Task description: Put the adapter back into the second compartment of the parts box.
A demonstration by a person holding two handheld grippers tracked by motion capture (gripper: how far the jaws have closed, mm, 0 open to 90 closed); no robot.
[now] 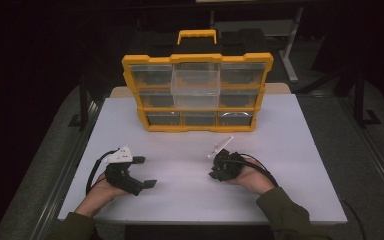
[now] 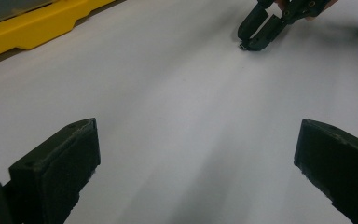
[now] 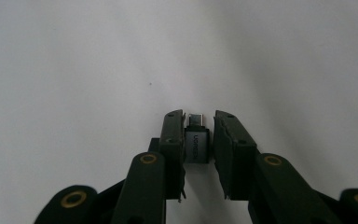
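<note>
We find the right gripper (image 3: 198, 140) clamped on a small grey USB adapter (image 3: 196, 145), its jaws drawn close with the adapter pressed between the pads. The adapter's metal plug end points away from the hand, just past the jaw tips, and hangs directly over the white table (image 1: 290, 150). One line of pale lettering runs along the adapter's grey face; it appears to read "UGREEN", though the print is too small for us to confirm.

From the high view, the right gripper (image 1: 219, 161) sits at the near right of the table, held in the person's right hand (image 1: 250, 176). In the left gripper view it is seen farther off, tips down against the table surface (image 2: 251, 43).

The left gripper (image 1: 147, 172) rests at the near left, well apart from the right one, its jaws standing wide with nothing between them (image 2: 196, 163).

A yellow organizer case (image 1: 197, 92) with clear drawers and a yellow handle stands upright at the far side of the table. We read no writing on it.
</note>
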